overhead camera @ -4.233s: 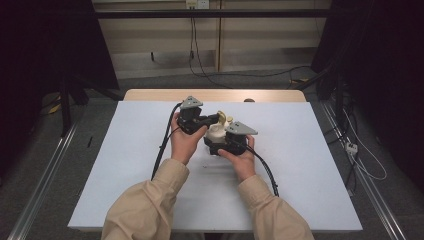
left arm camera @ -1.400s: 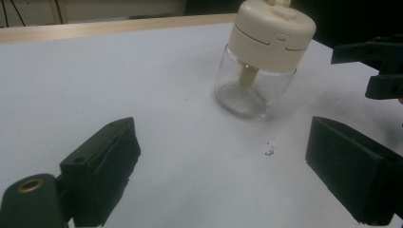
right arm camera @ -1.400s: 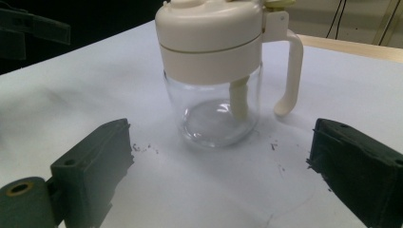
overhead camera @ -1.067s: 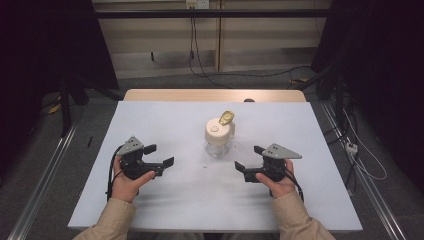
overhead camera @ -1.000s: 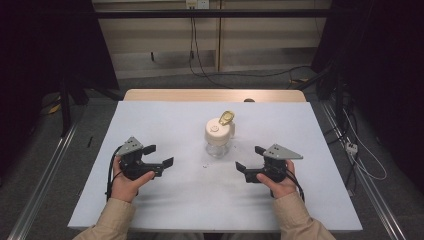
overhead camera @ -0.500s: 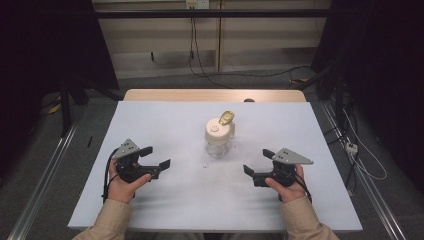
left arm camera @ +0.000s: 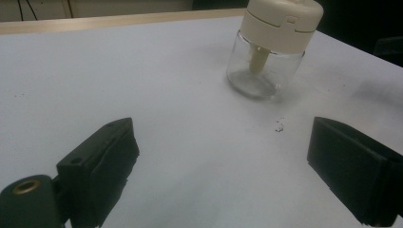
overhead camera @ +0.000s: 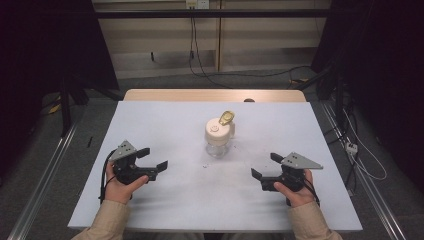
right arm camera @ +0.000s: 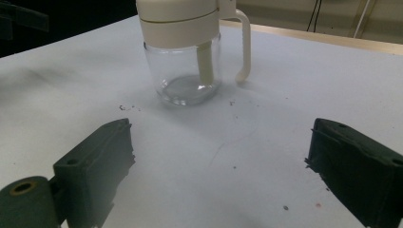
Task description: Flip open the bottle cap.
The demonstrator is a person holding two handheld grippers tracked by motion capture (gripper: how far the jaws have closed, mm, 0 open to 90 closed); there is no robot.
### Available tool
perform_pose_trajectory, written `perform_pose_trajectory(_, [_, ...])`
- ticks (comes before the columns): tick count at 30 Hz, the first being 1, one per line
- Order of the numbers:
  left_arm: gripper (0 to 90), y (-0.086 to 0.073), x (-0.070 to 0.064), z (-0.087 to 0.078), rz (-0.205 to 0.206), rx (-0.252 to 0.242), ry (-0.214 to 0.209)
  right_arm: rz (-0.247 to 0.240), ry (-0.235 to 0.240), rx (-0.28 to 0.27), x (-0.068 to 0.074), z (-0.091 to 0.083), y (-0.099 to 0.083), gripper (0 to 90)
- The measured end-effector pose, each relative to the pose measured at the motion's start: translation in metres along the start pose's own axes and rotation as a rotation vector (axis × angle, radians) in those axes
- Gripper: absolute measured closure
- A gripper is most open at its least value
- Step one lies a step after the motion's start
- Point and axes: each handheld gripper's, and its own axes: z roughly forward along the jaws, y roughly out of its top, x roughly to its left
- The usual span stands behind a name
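1 jar (overhead camera: 218, 137) | 1 left gripper (overhead camera: 152, 158) agape | 1 right gripper (overhead camera: 263, 166) agape

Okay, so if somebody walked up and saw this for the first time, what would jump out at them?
Probably the small glass jar with its cream lid, standing alone mid-table, looks empty. Then the left gripper and right gripper, low at either side, fingers spread, both clear of it.

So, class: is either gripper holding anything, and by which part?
Nothing is held. The left gripper and right gripper are open, apart from the clear glass jar with cream lid.
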Motion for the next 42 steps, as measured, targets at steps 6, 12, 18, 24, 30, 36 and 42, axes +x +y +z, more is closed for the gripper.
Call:
perform_pose_trajectory(6, [8.9,-0.001,0.002,-0.004,-0.004,-0.007,0.005,0.005,-0.008,0.002,-0.003,-0.007,-0.003,7.3])
perform_pose_trajectory(12, [8.9,-0.004,0.003,-0.006,0.001,0.000,0.005,0.007,-0.018,-0.001,-0.006,-0.012,-0.006,7.6])
perform_pose_trajectory(18, [8.9,-0.004,0.005,-0.009,0.001,-0.001,0.007,0.012,-0.022,0.004,-0.008,-0.017,-0.010,7.9])
perform_pose_trajectory(24, [8.9,-0.006,0.008,-0.013,-0.004,-0.003,0.017,0.010,-0.026,0.006,-0.009,-0.020,-0.012,7.9])
perform_pose_trajectory(30, [8.9,-0.010,0.011,-0.017,-0.011,0.000,0.019,0.003,-0.027,0.006,-0.008,-0.020,-0.012,7.9])
perform_pose_trajectory(36, [8.9,-0.013,0.013,-0.019,-0.013,0.002,0.025,-0.006,-0.028,0.012,-0.008,-0.019,-0.013,8.0])
perform_pose_trajectory(42, [8.9,-0.013,0.013,-0.020,-0.011,0.001,0.029,-0.011,-0.031,0.015,-0.008,-0.019,-0.014,8.1])
